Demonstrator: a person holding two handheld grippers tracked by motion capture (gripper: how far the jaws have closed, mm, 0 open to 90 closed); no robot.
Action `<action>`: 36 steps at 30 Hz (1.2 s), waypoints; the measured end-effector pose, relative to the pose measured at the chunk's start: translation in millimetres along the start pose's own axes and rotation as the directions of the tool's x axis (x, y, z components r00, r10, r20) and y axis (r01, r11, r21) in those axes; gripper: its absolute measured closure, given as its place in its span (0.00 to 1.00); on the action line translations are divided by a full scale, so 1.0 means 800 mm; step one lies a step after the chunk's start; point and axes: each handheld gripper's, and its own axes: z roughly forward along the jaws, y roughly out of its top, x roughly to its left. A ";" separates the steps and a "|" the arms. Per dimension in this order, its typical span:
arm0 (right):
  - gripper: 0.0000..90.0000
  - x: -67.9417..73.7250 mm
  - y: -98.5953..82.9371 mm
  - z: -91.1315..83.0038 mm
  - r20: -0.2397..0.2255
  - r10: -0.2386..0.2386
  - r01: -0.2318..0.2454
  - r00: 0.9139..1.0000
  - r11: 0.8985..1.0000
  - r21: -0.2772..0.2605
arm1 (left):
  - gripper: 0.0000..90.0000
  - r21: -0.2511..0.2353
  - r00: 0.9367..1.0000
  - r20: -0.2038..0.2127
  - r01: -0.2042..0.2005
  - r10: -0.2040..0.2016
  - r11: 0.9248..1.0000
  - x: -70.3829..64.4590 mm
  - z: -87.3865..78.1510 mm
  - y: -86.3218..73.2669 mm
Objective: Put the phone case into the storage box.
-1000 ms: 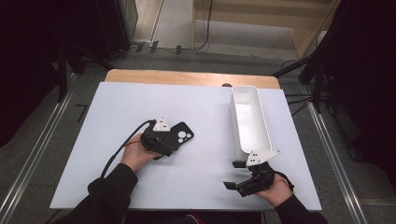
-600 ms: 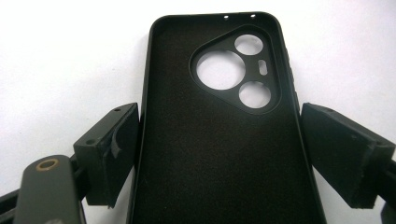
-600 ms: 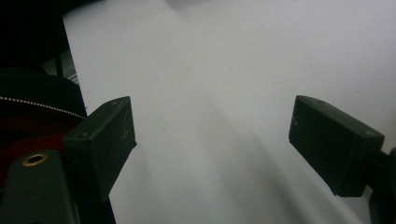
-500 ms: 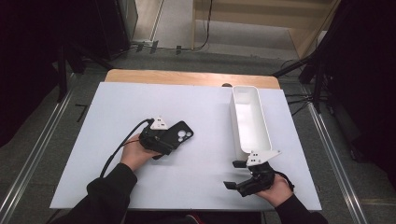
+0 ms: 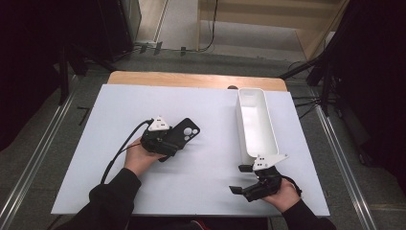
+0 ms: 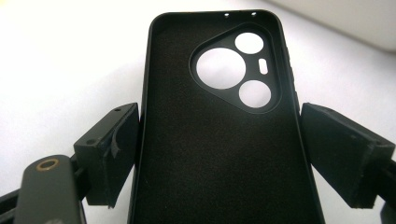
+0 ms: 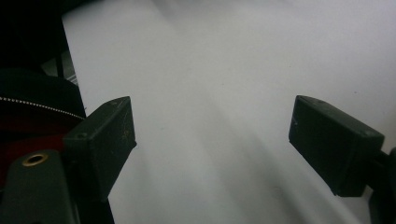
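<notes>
A black phone case (image 5: 187, 131) lies inside up on the white tabletop (image 5: 215, 108), its camera cutouts at the far end. My left gripper (image 5: 176, 140) is shut on the case's near half, one jaw against each long side; in the left gripper view the case (image 6: 219, 168) runs between the pads (image 6: 114, 149). My right gripper (image 5: 239, 178) is held low at the front right of the table, open, jaws wide apart. In the right gripper view, bare white table lies between the jaws of my right gripper (image 7: 212, 130).
A long white bin (image 5: 275, 134) stands lengthwise at the right of the table, its near end just beyond the right gripper. A wooden strip (image 5: 196, 80) borders the table's far edge. A black cable (image 5: 117, 153) trails from the left gripper.
The left gripper has edged slightly forward along the phone case. The right gripper has stayed in place.
</notes>
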 end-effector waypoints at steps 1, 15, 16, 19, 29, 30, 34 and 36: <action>0.15 0.000 0.000 0.000 0.000 -0.001 0.001 1.000 1.000 0.000 | 0.16 -0.009 1.000 -0.003 0.003 -0.003 1.000 -0.001 -0.002 0.001; 0.15 0.000 0.001 -0.002 0.004 -0.004 0.004 1.000 1.000 -0.026 | 0.16 -0.211 0.995 -0.075 0.052 -0.069 0.976 -0.019 -0.033 0.011; 0.15 0.000 0.001 -0.001 0.007 -0.003 0.003 1.000 1.000 -0.026 | 0.16 -0.222 0.995 -0.077 0.052 -0.071 0.974 -0.021 -0.034 0.011; 0.15 0.001 0.001 -0.001 0.007 -0.007 0.008 1.000 1.000 -0.026 | 0.16 -0.243 0.993 -0.079 0.069 -0.090 0.968 -0.025 -0.037 0.011; 0.15 0.002 0.002 -0.001 0.013 -0.004 0.004 1.000 0.999 -0.034 | 0.16 -0.274 0.980 -0.111 0.132 -0.168 0.953 -0.035 -0.038 0.008; 0.15 0.002 0.002 -0.001 0.014 -0.003 0.003 1.000 0.999 -0.037 | 0.16 -0.286 0.977 -0.116 0.139 -0.178 0.948 -0.038 -0.038 0.008; 0.15 0.002 0.002 -0.003 0.023 0.003 -0.002 1.000 0.999 -0.045 | 0.16 -0.313 0.972 -0.138 0.138 -0.189 0.940 -0.045 -0.039 0.007; 0.15 0.002 0.003 -0.003 0.025 0.002 0.000 1.000 0.999 -0.052 | 0.16 -0.320 0.970 -0.153 0.135 -0.191 0.938 -0.049 -0.040 0.006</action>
